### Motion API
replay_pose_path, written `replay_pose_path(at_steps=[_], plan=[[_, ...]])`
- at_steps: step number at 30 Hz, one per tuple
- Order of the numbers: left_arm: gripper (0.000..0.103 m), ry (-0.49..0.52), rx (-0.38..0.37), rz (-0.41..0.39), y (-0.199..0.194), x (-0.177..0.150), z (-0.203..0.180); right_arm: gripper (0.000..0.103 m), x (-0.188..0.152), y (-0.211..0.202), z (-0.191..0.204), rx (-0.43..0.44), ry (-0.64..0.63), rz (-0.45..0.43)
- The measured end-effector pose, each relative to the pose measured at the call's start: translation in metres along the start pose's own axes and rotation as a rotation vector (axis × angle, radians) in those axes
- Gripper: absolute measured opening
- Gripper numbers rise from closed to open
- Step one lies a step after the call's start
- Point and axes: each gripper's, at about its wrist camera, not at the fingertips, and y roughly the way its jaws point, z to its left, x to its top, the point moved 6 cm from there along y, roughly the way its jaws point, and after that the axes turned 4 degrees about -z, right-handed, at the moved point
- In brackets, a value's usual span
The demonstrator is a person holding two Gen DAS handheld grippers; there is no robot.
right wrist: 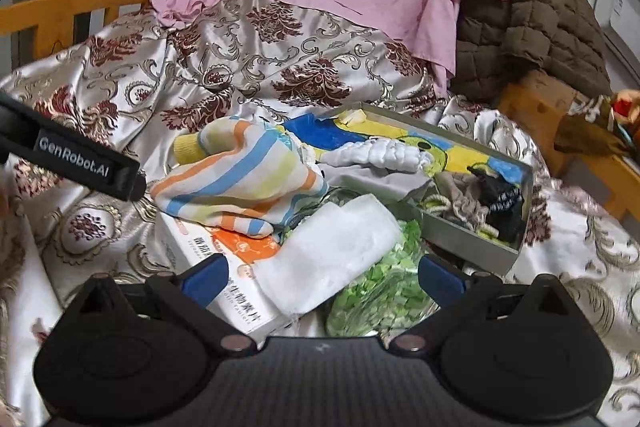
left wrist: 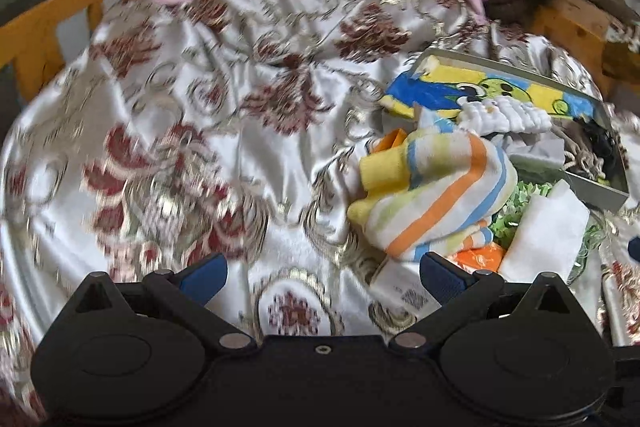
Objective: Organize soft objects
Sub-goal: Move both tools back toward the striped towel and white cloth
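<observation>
Right wrist view, white cloth (right wrist: 332, 251) between open right claw (right wrist: 324, 277) fingers.

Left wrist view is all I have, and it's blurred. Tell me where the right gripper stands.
Observer: The right gripper is open, poised over the white cloth and the bag of green pieces.
Operator: Describe what lies under that cloth.
Observer: A white-and-orange box with printed text; the striped cloth overlaps its far end.
Operator: Report my own gripper.
Observer: The left gripper shows in the right wrist view as a black body just left of the striped cloth.
</observation>
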Motion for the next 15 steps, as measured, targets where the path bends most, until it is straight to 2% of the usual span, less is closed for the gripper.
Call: replay_pose_path(at_steps=[3,7,15], plan=[[0.102,0.049,-0.005,-0.034,0.003,0.009,-0.003,0.103,0.001,0.007,-0.004,-0.007,-0.009,-0.005],[0.102,0.112,-0.058,-0.072,0.006,0.024,-0.01,0.103,0.003,0.014,-0.012,-0.016,-0.021,-0.027],[0.102,0.311,-0.148,-0.266,0.009,0.045,-0.03,0.103,0.004,0.032,-0.031,-0.024,-0.005,-0.043]])
